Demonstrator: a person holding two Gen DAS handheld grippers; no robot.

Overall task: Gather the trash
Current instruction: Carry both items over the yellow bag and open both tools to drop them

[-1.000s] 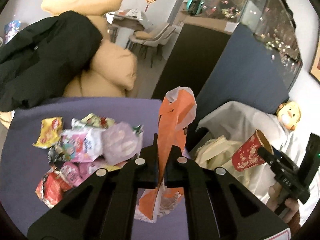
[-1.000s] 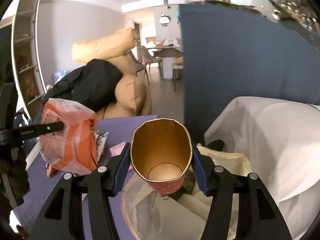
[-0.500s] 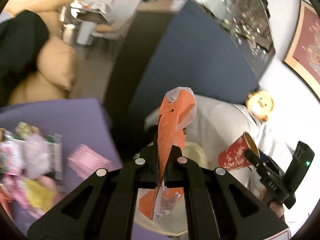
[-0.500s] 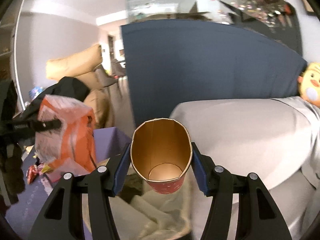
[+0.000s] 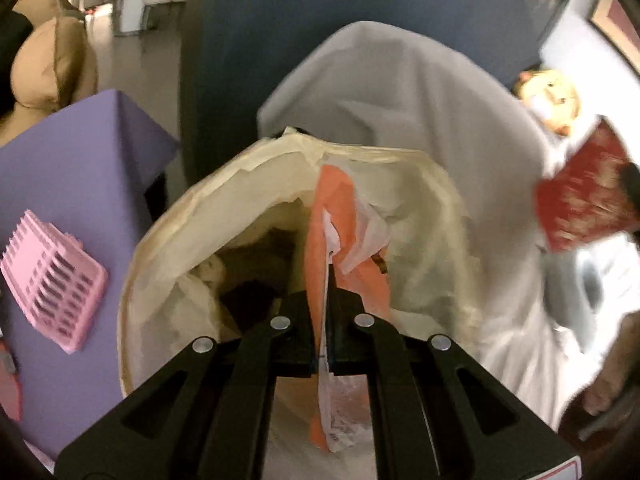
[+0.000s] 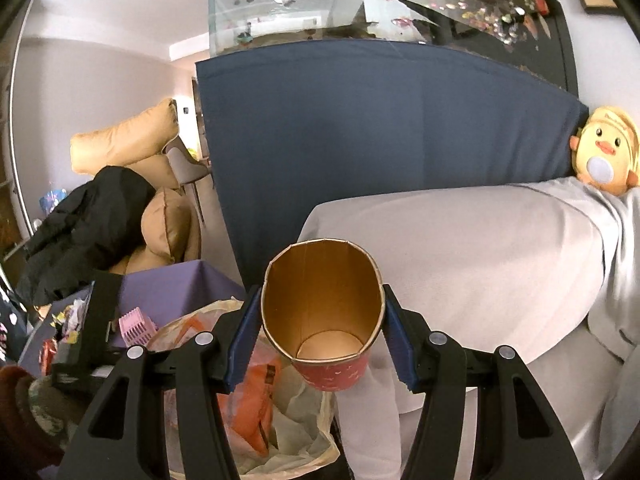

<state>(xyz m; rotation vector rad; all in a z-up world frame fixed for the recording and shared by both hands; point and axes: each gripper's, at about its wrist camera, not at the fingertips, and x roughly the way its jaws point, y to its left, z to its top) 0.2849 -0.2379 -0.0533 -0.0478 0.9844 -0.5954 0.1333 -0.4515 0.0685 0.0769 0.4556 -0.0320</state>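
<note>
The left tool [image 5: 325, 320] pinches an orange wrapper [image 5: 334, 216] over the lined bin [image 5: 168, 232]. The right tool [image 6: 322, 344] grips a red paper cup [image 6: 324, 320] beside it.

Red paper cup [image 5: 584, 196] in the left wrist view: motion-blurred, its print unreadable. Orange snack bag [image 5: 344, 248]: lower part hidden behind the closed jaws. Bin liner [image 6: 300, 424] in the right wrist view: cut off by the bottom edge. Wrappers [image 6: 68, 316] on the purple tabletop [image 6: 176, 284]: too small to identify.
</note>
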